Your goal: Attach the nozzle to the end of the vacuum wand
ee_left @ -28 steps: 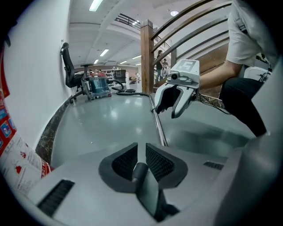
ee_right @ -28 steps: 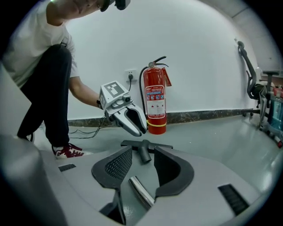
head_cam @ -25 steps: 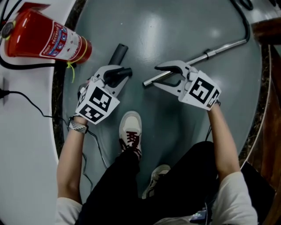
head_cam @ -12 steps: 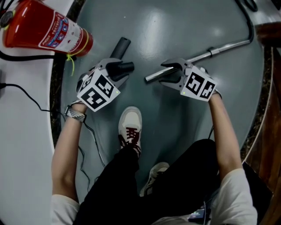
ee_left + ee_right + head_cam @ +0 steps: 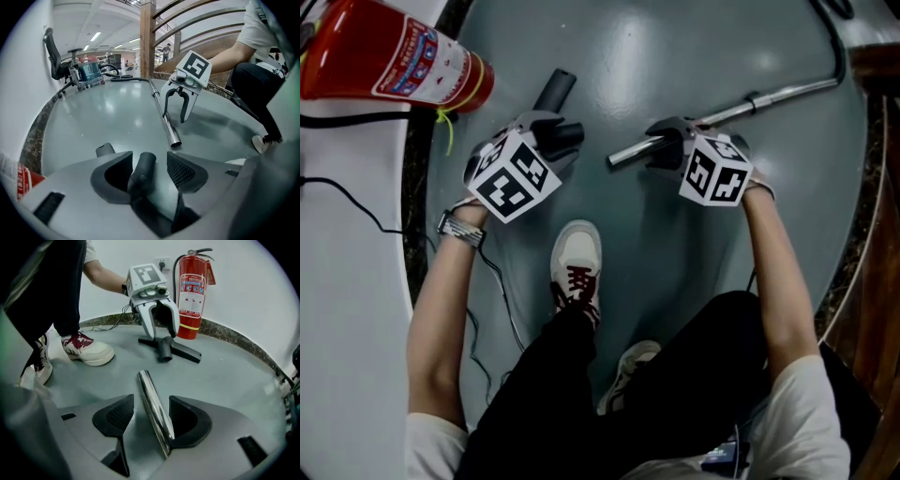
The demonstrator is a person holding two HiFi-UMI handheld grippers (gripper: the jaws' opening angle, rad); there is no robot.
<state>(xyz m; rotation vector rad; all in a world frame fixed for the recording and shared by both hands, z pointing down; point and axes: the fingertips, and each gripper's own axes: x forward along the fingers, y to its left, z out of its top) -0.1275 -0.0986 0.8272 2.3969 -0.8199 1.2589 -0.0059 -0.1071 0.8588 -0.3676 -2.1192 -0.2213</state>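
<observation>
The dark nozzle lies on the grey floor with its tube pointing toward the chrome wand. My left gripper straddles that tube. Its jaws have just been opening and stand wide, with a gap on both sides of the tube in the left gripper view. My right gripper is lowered over the wand's open end. Its jaws have also just been opening; the wand lies between them near one pad, the other clear. Each gripper shows in the other's view: the right and the left.
A red fire extinguisher stands by the wall behind the nozzle. The person's shoe rests between the two grippers. A black cable crosses the white ledge at left. An office chair and a wooden post stand far off.
Both grippers have sunk toward the floor and tipped steeper. The left has settled round the nozzle's tube, the right round the wand's end. Nozzle and wand have not shifted.
</observation>
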